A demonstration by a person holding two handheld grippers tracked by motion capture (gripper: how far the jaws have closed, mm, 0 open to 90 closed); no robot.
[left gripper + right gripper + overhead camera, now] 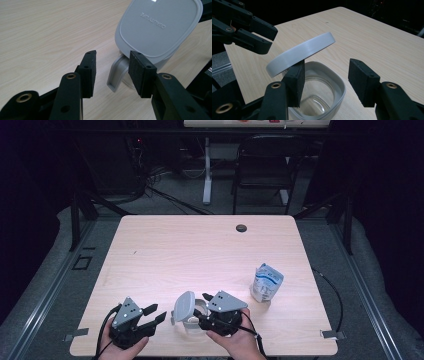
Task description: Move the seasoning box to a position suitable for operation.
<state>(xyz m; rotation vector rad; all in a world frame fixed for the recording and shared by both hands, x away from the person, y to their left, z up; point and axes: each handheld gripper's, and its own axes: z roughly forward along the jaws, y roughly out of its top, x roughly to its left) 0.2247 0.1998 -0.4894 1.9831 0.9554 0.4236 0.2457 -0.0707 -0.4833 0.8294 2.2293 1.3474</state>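
A clear container (192, 324) with a grey rim stands near the table's front edge, its hinged grey lid (183, 306) tilted up and open. My right gripper (201, 311) reaches in from the right. In the right gripper view the container (329, 82) sits low between the spread jaws of my right gripper (327, 65), and the pads do not press on it. The lid (302, 51) leans over the left jaw. My left gripper (159, 313) is open just left of the lid. In the left gripper view the lid (160, 25) and its grey hinge tab (117, 72) lie beyond the open left gripper (112, 56).
A blue and white pouch (266, 282) stands right of the container on the wooden table (200, 250). A cable hole (241, 228) sits near the far edge. A chair (262, 165) and desk legs stand beyond the table. The left gripper (249, 32) shows at the upper left of the right gripper view.
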